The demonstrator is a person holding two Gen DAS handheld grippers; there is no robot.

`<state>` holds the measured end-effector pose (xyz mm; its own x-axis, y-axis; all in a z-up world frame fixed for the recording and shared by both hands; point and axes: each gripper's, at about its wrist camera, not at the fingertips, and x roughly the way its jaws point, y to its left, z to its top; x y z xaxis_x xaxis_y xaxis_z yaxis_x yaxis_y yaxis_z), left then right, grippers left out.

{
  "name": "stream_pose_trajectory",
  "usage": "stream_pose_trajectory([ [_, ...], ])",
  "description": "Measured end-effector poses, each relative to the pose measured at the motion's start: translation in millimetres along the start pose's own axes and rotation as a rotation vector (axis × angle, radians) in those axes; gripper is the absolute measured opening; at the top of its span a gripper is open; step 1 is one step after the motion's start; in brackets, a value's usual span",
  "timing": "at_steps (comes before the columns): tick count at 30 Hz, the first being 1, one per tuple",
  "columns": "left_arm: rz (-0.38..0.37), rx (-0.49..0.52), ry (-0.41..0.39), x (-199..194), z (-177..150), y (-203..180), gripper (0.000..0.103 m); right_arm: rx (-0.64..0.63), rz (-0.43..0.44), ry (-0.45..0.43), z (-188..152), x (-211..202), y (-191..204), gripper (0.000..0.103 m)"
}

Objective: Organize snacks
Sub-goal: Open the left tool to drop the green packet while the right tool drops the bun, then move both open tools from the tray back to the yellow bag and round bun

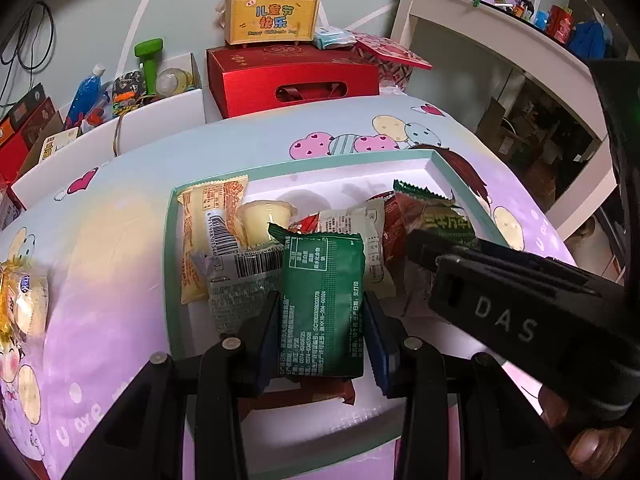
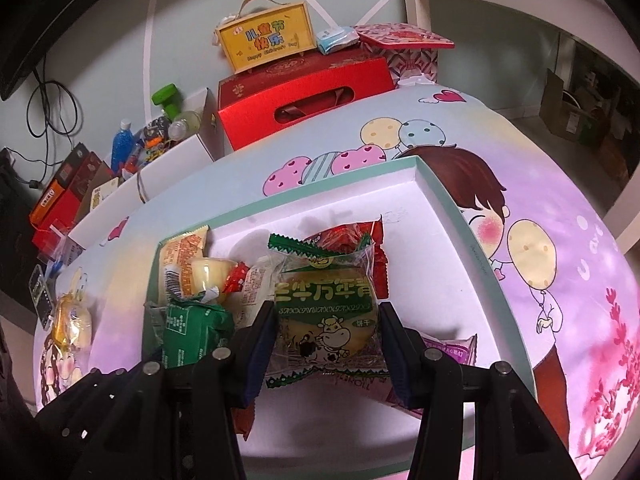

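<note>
A teal-rimmed white tray (image 1: pixel 436 159) on the cartoon-print cloth holds several snacks. My left gripper (image 1: pixel 322 322) is shut on a dark green packet (image 1: pixel 322 300) over the tray's near part. Beside it lie a yellow packet (image 1: pixel 200 232), a pale jelly cup (image 1: pixel 262 220) and a silver barcode packet (image 1: pixel 240 276). My right gripper (image 2: pixel 328 326) is shut on a green cow-print biscuit packet (image 2: pixel 326 312) over the tray (image 2: pixel 472 240), above red packets (image 2: pixel 376 248). The green packet (image 2: pixel 192 328) sits to its left. The right gripper's body (image 1: pixel 500 308) crosses the left wrist view.
A yellow wrapped snack (image 1: pixel 20 300) lies on the cloth left of the tray, also in the right wrist view (image 2: pixel 72 322). Behind the table stand a red gift box (image 1: pixel 296 80), a yellow carry box (image 1: pixel 272 16), a white bin of bottles (image 1: pixel 132 92) and a white shelf (image 1: pixel 500 36).
</note>
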<state>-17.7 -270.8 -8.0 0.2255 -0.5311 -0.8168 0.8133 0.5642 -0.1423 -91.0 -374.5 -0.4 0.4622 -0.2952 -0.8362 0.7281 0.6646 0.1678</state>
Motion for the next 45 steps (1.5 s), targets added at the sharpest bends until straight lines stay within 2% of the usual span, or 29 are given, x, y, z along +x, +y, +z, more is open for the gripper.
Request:
stream_pose_trajectory([
  [9, 0.004, -0.005, 0.004, -0.1, 0.0, 0.9, 0.043, -0.010, -0.019, 0.012, -0.3, 3.4, 1.2, 0.055],
  [10, 0.006, -0.003, 0.006, -0.6, 0.0, 0.8, 0.048, -0.009, -0.020, 0.011, -0.3, 3.0, 1.0, 0.055],
  [11, 0.011, -0.003, 0.008, -1.3, 0.1, 0.8, 0.059, -0.009, -0.022, 0.010, -0.3, 2.4, 0.9, 0.055],
  [13, 0.013, -0.006, 0.006, -3.1, 0.5, 1.4, 0.064, -0.008, -0.021, 0.011, 0.1, 1.9, 0.9, 0.055],
  [21, 0.021, 0.018, -0.006, -16.8, 3.8, -3.2, 0.065, -0.010, -0.013, -0.023, 3.6, -14.2, 1.7, 0.064],
  [28, 0.035, 0.002, -0.030, -34.9, 8.9, 6.4, 0.066, 0.002, -0.017, -0.075, 7.1, -34.0, -1.0, 0.064],
  [35, 0.062, -0.060, -0.033, -41.2, 10.1, 28.4, 0.066, 0.000, -0.028, -0.070, 7.8, -32.9, -0.3, 0.064],
  [36, 0.069, -0.074, -0.037, -41.9, 9.9, 31.9, 0.066, -0.002, -0.030, -0.068, 7.6, -32.3, -0.7, 0.066],
  [37, 0.077, -0.088, -0.043, -42.8, 9.9, 35.5, 0.071, -0.003, -0.032, -0.065, 7.3, -31.2, -0.9, 0.073],
  [38, 0.085, -0.104, -0.048, -43.6, 9.8, 38.6, 0.083, -0.004, -0.035, -0.062, 7.0, -30.0, -0.9, 0.076],
  [40, 0.100, -0.149, -0.065, -44.3, 8.6, 47.2, 0.091, -0.008, -0.042, -0.057, 6.6, -27.7, -1.1, 0.080],
  [42, 0.118, -0.199, -0.067, -42.3, 6.8, 57.3, 0.091, -0.013, -0.054, -0.062, 6.4, -26.9, -1.2, 0.082],
  [43, 0.125, -0.213, -0.066, -41.2, 6.0, 60.7, 0.092, -0.015, -0.064, -0.066, 6.4, -27.0, -1.3, 0.092],
  [45, 0.145, -0.238, -0.067, -39.5, 3.7, 67.6, 0.094, -0.017, -0.078, -0.081, 6.6, -28.2, -1.8, 0.103],
])
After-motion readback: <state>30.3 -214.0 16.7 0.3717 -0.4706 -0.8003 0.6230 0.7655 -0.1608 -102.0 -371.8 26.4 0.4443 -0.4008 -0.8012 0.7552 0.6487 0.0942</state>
